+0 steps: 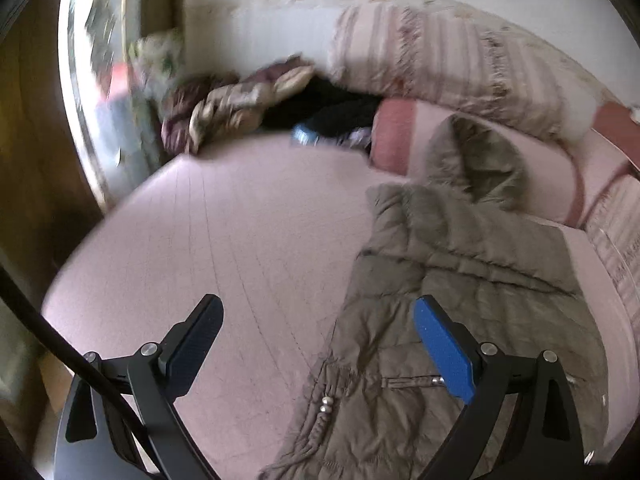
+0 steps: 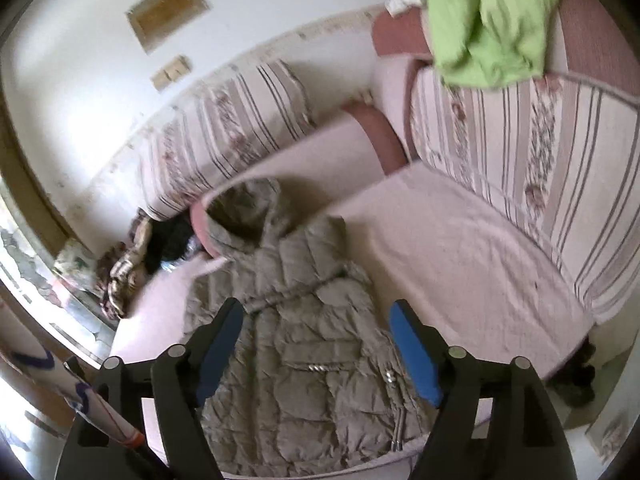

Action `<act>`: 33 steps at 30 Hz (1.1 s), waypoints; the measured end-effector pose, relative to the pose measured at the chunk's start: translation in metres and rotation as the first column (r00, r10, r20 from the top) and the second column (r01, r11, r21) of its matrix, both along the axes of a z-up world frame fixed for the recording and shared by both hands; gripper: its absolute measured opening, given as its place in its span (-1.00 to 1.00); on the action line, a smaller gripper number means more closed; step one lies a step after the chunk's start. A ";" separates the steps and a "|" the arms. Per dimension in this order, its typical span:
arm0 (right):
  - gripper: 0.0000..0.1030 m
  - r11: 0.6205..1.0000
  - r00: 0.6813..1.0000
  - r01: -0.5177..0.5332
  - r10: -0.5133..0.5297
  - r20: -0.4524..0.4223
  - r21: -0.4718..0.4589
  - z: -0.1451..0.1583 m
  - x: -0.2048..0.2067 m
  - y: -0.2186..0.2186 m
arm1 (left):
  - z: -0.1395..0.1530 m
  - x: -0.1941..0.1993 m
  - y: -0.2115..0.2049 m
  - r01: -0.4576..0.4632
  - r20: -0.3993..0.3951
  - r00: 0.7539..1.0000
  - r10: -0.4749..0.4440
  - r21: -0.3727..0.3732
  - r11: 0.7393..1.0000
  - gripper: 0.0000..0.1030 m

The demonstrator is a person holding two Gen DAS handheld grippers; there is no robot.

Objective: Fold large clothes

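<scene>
Both tools hang above the bed with nothing between their fingers: the left gripper (image 1: 318, 344), black-framed with blue pads, has its jaws spread wide, and the right gripper (image 2: 316, 346) is parted just as broadly. That wide stance reads as readiness to pinch thick, puffy cloth rather than anything thin. Below them the long olive-grey quilted puffer coat with a fur-trimmed hood (image 1: 460, 280) lies on the pale pink quilted mattress cover (image 1: 240, 232), hood toward the pillows and hem toward the cameras, seemingly laid out lengthwise so that its sides can be turned inward. From the right wrist view the coat (image 2: 304, 360) sits directly under the jaws, while from the left wrist view it lies off to the right with bare bedding under the left finger. The hood rests against a pink bolster with darker rose bands (image 1: 400, 136), and a striped floral cushion (image 2: 520, 152) lines the far side. Whether the sleeves are already tucked under cannot be made out; none shows clearly. The hem is cut off by the lower frame edge, and motion blur smears the heap of brown and dark clothes (image 1: 224, 112) by the window, so its items cannot be told apart. A lime-green garment (image 2: 488, 20) lies crumpled on the cushion top.
</scene>
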State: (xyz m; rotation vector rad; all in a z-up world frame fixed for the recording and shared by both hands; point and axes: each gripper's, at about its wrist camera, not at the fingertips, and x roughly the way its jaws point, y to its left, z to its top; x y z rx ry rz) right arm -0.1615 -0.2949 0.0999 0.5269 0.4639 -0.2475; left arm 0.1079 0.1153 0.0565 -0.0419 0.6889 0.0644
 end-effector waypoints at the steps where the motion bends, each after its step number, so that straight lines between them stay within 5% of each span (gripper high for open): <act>1: 0.60 1.000 1.000 -0.009 0.009 0.019 -0.003 0.009 -0.001 0.002 | 0.018 -0.006 -0.002 0.011 0.026 1.000 -0.011 0.015 1.000 0.87; 7: 0.63 0.997 0.996 -0.039 0.045 0.078 -0.069 0.042 0.005 0.006 | 0.101 -0.025 -0.013 0.047 0.148 0.988 -0.054 0.054 0.997 0.87; 12: 0.65 0.996 0.998 -0.035 0.040 0.055 -0.085 0.047 0.019 -0.001 | 0.118 -0.019 -0.021 0.047 0.131 0.990 -0.052 0.043 0.998 0.87; 18: 0.65 0.986 0.997 0.017 -0.030 -0.071 -0.167 0.033 0.028 -0.022 | 0.094 0.006 -0.036 0.067 0.039 0.997 -0.067 -0.002 0.998 0.87; 23: 0.65 0.995 0.996 0.027 -0.035 -0.077 -0.100 0.021 0.039 -0.041 | 0.071 0.026 -0.041 0.052 -0.005 0.999 -0.053 -0.067 0.996 0.87; 28: 0.65 0.997 0.991 -0.049 0.040 -0.124 -0.064 0.017 0.099 -0.018 | 0.043 0.052 -0.046 0.039 -0.040 0.998 -0.041 -0.047 0.998 0.87; 33: 0.65 0.978 0.974 -0.157 0.130 -0.188 -0.137 0.016 0.187 0.029 | 0.009 0.088 -0.044 0.007 -0.098 0.995 -0.016 -0.098 0.995 0.87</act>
